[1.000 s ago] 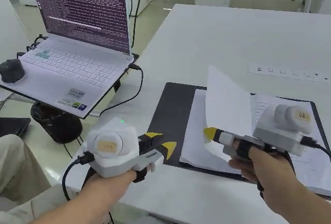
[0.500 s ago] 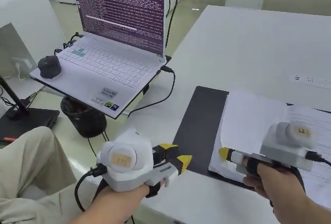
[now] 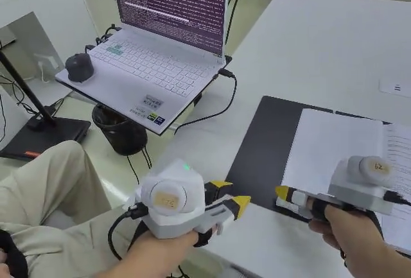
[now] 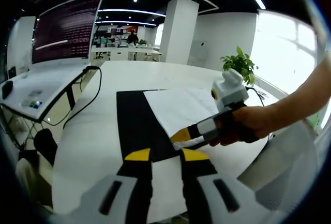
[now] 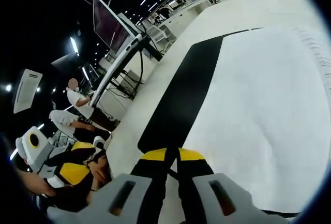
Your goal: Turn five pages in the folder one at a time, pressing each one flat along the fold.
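The black folder [image 3: 260, 146] lies open on the white table. A white page [image 3: 334, 146] lies turned over to the left and nearly flat on it. My right gripper [image 3: 282, 193] is at the page's near left corner, its yellow-tipped jaws shut on the paper's edge. In the right gripper view the page [image 5: 258, 105] runs into the closed jaws of the right gripper [image 5: 174, 155]. My left gripper [image 3: 230, 196] hovers open over the table's near edge, left of the folder, holding nothing. The left gripper [image 4: 165, 155] faces the folder [image 4: 132, 120], the page [image 4: 178, 107] and the right gripper [image 4: 182, 135].
An open laptop [image 3: 160, 66] with a mouse [image 3: 80, 66] stands on a stand to the left, its cable [image 3: 212, 108] running toward the table. A power strip [image 3: 397, 87] lies at the far right. A person's leg [image 3: 45, 188] is beside the table's near left edge.
The page that stood upright in my right gripper has swung leftward and come down flat on the folder's left side. The left gripper has stayed open in about the same place.
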The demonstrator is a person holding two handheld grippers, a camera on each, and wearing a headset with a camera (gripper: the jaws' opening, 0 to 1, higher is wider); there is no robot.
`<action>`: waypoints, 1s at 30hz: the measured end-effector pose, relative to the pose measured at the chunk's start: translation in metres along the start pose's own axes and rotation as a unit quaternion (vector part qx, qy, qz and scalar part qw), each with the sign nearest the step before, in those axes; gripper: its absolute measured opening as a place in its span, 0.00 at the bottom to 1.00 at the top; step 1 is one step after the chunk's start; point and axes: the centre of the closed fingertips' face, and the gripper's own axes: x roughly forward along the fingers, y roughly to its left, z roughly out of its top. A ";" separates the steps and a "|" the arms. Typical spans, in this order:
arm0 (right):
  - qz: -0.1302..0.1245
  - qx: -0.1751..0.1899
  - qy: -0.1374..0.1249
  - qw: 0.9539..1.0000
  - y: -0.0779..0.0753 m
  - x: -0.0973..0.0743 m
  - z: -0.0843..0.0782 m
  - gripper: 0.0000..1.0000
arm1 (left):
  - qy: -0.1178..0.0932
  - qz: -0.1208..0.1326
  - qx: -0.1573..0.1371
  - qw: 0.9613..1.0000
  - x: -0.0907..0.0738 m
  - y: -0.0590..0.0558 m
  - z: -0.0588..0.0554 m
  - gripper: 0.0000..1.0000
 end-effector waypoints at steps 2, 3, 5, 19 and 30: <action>0.011 0.002 -0.005 1.000 0.005 0.000 -0.001 0.07 | 0.002 0.000 0.003 1.000 0.002 -0.001 -0.001 0.19; 0.014 0.005 -0.003 1.000 0.007 -0.001 -0.002 0.07 | 0.003 -0.002 0.003 1.000 0.003 -0.002 -0.001 0.19; 0.020 0.003 -0.009 1.000 0.010 -0.005 -0.001 0.09 | 0.007 -0.004 0.005 1.000 0.007 -0.004 -0.002 0.19; 0.010 0.043 -0.096 0.994 -0.028 -0.076 0.039 0.10 | 0.029 -0.056 0.038 0.997 0.063 -0.039 0.001 0.19; -0.028 0.074 -0.129 0.988 -0.071 -0.117 0.049 0.09 | 0.052 -0.069 0.056 0.995 0.118 -0.053 -0.010 0.17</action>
